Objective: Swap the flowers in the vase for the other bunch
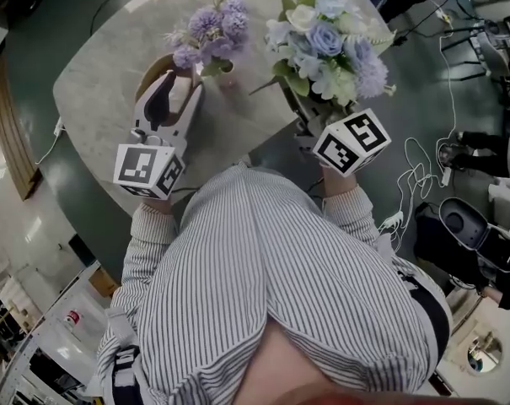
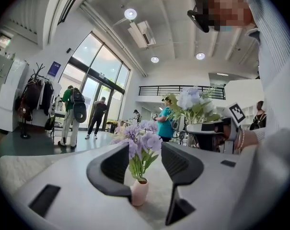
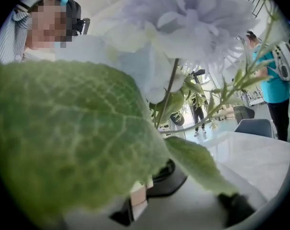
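Note:
A small pink vase (image 1: 228, 77) with purple flowers (image 1: 211, 29) stands on the round marble table (image 1: 103, 83). My left gripper (image 1: 182, 83) is open just left of the vase, with nothing in it. In the left gripper view the vase (image 2: 139, 192) and its purple flowers (image 2: 143, 139) show through the gap of that gripper (image 2: 145, 169), beyond its fingers (image 2: 114, 169) and untouched. My right gripper (image 1: 312, 116) is shut on the stems of a blue and white bunch (image 1: 326, 40), held above the table's near right edge. In the right gripper view a big leaf (image 3: 63, 138) and a pale bloom (image 3: 192, 18) hide most of the jaws.
A brown rounded thing (image 1: 153, 67) lies on the table behind my left gripper. Cables (image 1: 419, 175) and equipment (image 1: 465, 222) lie on the floor to the right. Several people (image 2: 72, 115) stand far off in the hall.

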### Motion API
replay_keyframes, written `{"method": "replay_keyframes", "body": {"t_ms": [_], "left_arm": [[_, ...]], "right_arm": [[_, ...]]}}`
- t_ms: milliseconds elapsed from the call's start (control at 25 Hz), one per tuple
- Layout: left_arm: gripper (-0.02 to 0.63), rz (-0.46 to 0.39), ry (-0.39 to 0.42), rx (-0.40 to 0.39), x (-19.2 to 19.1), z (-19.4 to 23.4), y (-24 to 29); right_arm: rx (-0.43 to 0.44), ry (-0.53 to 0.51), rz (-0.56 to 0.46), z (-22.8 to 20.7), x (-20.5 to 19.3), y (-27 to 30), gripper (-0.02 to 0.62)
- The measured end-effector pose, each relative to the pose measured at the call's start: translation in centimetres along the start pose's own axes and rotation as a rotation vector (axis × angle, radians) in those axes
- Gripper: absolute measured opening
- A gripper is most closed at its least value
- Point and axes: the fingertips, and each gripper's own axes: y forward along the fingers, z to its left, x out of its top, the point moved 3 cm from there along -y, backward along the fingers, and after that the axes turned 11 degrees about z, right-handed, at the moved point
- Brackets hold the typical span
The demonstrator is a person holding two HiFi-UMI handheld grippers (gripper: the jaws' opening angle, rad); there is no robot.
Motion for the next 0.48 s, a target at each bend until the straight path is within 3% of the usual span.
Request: {"method": "replay_keyframes", "body": {"t_ms": [200,480], "left_arm": [[0.115,-0.034,-0.028,-0.019,0.4,-0.3,-0.3],[0.037,-0.025,0.002,-0.041,0.7,-1.5,0.5]], "right_arm": [[0.009,-0.010,-0.014,0.3,0.4,0.0,0.023],[0.054,-0.002,-0.031,0.7,0.8,0.0,0.022]]}}
